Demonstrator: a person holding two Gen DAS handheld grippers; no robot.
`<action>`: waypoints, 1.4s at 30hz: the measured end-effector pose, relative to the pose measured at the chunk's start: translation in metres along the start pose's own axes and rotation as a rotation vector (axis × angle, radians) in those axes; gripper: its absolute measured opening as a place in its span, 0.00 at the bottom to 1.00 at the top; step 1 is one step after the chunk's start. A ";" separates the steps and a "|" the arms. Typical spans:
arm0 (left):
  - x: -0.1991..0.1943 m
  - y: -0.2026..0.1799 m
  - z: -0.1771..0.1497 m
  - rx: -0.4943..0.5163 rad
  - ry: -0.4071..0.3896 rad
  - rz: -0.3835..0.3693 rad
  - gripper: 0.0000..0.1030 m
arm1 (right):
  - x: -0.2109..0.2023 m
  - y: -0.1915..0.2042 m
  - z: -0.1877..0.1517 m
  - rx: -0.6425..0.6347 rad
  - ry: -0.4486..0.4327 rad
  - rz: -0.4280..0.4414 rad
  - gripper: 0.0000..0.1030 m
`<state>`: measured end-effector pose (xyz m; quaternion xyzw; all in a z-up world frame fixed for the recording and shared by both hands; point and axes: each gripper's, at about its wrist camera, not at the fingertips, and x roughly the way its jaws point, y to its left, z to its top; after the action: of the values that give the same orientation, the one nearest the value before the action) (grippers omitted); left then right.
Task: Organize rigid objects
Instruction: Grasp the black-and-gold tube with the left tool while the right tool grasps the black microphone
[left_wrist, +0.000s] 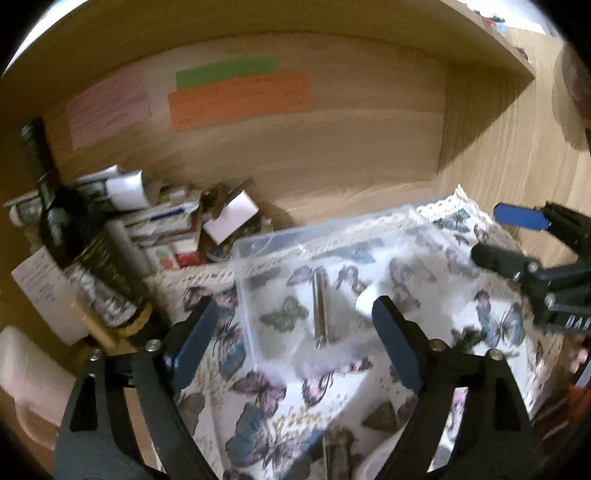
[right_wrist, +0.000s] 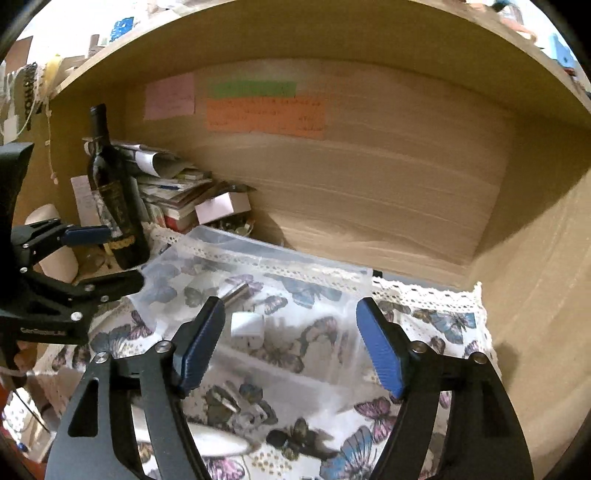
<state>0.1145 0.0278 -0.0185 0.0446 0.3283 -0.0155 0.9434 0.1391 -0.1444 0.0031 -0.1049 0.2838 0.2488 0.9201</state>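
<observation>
— How are the fingers of the left gripper (left_wrist: 295, 332) set?

— They are spread wide, and nothing is held between them. The blue pads (left_wrist: 397, 343) are seen poised above the near end of a clear plastic box (left_wrist: 258, 243), which is laid on a butterfly-print cloth (left_wrist: 266, 406) edged with lace.

— And the right gripper (right_wrist: 291, 343)?

— It is likewise opened wide and left empty. Its fingers (right_wrist: 199, 347) are framed over the same clear plastic box (right_wrist: 258, 254). From the left wrist view this gripper (left_wrist: 495, 236) is seen at the right edge of the cloth, its two fingers parted.

— What is kept inside the box?

— A slim metal rod (left_wrist: 320, 310) is laid lengthwise on the bottom, and a small white block (left_wrist: 365, 304) is placed just beside it. In the right wrist view the white block (right_wrist: 246, 325) is shown near the left finger, with the metal rod (right_wrist: 236, 291) behind it. The block might be a plug adapter, though the blur leaves this unsettled.

— What is found beyond the box?

— A dark wine bottle (right_wrist: 110, 192) is stood upright at the left, near the box's far corner. Behind it a heap of papers and cartons (right_wrist: 173, 192) is piled against the back of the wooden alcove (right_wrist: 406, 184). On that back panel a pink note (right_wrist: 170, 96), a green strip (right_wrist: 255, 88) and an orange sheet (right_wrist: 266, 116) are stuck side by side. The left gripper (right_wrist: 96, 254) is caught at the left of the right wrist view, in front of the bottle.
</observation>
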 end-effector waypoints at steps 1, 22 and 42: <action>-0.001 0.001 -0.006 0.004 0.007 0.006 0.85 | -0.001 -0.001 -0.003 0.001 0.004 -0.005 0.69; 0.016 0.008 -0.116 -0.032 0.273 -0.062 0.87 | -0.001 -0.023 -0.082 0.089 0.186 -0.069 0.77; 0.007 -0.008 -0.131 -0.013 0.234 -0.109 0.22 | 0.046 -0.016 -0.104 0.193 0.329 0.001 0.78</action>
<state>0.0384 0.0325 -0.1254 0.0222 0.4381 -0.0591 0.8967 0.1310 -0.1750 -0.1075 -0.0551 0.4530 0.2003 0.8669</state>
